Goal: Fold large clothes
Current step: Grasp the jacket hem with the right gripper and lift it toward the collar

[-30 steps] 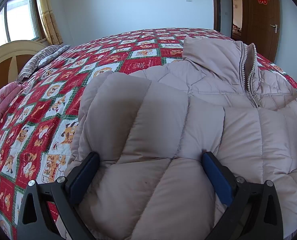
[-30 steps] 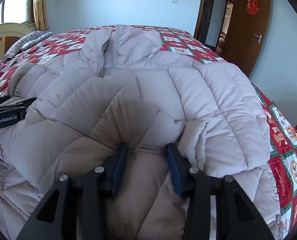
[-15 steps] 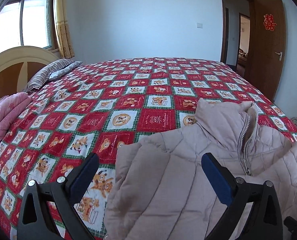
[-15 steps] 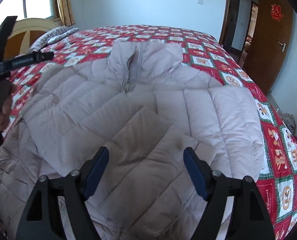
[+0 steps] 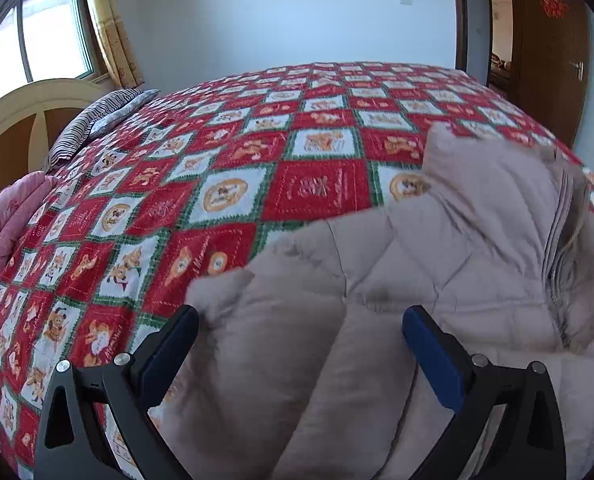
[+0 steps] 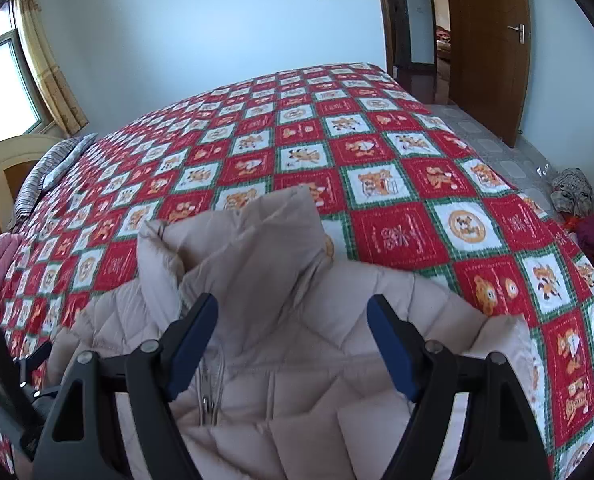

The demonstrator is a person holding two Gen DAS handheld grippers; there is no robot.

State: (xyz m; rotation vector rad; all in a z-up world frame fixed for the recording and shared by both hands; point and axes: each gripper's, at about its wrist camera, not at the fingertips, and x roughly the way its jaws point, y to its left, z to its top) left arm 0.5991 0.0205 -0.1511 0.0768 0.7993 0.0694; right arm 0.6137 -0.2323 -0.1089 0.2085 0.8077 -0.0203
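Nearest the cameras, both tools hang above the padded beige jacket (image 5: 417, 280) with nothing between their pads: the left gripper (image 5: 299, 336) has its blue pads spread wide over the jacket's near left shoulder, and the right gripper (image 6: 293, 332) stands equally wide over the chest, just short of the collar (image 6: 257, 232), neither touching the cloth. The jacket lies flat at the near side of the bed, zipper (image 6: 209, 396) up, collar pointing toward the far wall. Its left edge ends in a folded corner close by the left gripper's left pad; its right shoulder edge stops short of the bed's right side, with a strip of quilt showing beyond it. Past the collar the red-and-white patterned quilt (image 6: 377, 152) runs bare to the far edge, a broad open stretch. At the left lie a pink blanket (image 5: 5, 224), a striped pillow (image 5: 97, 120) and the curved headboard (image 5: 37, 120). Right of the bed is tiled floor (image 6: 497, 148), a heap of clothes (image 6: 577, 208), and an open wooden door (image 6: 489, 40).
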